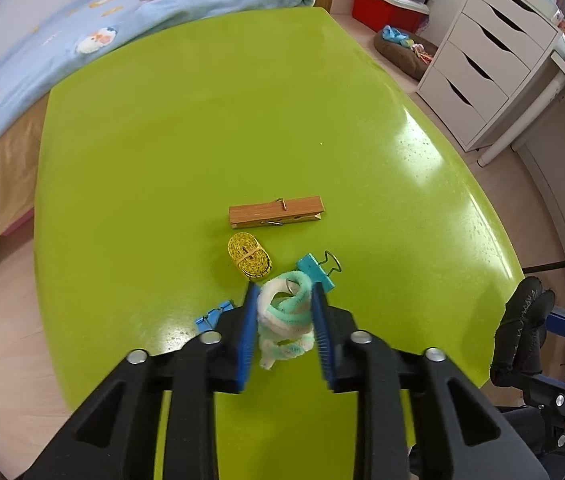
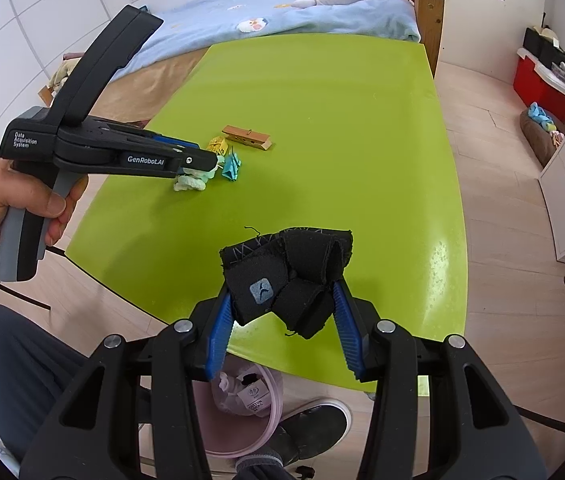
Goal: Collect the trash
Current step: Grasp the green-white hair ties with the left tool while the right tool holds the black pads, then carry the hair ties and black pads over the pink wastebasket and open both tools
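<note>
Left tool (image 1: 284, 312) pinches fuzzy chenille stem (image 1: 282, 320) on green table (image 1: 202, 140).

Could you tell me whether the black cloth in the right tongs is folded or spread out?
Folded: the black cloth sits bunched in overlapping layers, pinched between the right tongs.

left wrist: steep, close | right wrist: farther | shared: green table (image 1: 162, 160)

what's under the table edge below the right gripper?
A pink bin holding pale fabric with a tag, beside a dark shoe. The right gripper and its black cloth hide the rest.
</note>
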### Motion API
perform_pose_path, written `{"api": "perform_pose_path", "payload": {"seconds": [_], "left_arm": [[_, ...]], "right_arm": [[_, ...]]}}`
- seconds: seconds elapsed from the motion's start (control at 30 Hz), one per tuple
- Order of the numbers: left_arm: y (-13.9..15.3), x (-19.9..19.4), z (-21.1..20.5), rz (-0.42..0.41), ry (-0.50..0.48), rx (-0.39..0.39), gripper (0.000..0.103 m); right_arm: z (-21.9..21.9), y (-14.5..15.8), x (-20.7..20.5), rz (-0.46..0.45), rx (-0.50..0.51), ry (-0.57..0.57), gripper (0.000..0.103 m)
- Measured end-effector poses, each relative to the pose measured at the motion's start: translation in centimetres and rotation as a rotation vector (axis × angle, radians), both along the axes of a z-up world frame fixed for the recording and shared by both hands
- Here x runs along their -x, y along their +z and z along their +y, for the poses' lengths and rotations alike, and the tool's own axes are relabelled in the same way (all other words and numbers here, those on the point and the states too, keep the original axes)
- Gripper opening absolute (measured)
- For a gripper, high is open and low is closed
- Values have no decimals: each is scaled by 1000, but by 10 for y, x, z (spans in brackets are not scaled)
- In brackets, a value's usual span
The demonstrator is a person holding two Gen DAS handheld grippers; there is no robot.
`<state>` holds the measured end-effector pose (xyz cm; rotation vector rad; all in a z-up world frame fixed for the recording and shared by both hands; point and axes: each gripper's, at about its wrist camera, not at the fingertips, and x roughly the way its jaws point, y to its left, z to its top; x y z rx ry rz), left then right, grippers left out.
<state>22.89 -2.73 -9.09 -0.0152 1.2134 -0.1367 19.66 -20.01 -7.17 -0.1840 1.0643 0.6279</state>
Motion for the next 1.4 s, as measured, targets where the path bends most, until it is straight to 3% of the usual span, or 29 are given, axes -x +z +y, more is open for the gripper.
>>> {"api": "perform_pose_path", "payload": {"seconds": [0.03,0.13,0.33,0.8,1.4], "left_arm": [[1,1,0,-5,0,-1,17],[6,4,2,-24,1,0,11],[24,21,1,-75,-9,-2,6],[64,70,4,-208,-36,24,4],[79,118,-12,-274,-75,72,4]], "right_arm": [[0,0,0,-1,-1,0,46],[1,1,1,-5,0,2,46],[2,5,6,-19,-8,4,46],[5,22,21,-54,-31,6,46],[13,40,52,-88,-63,62,46]]}}
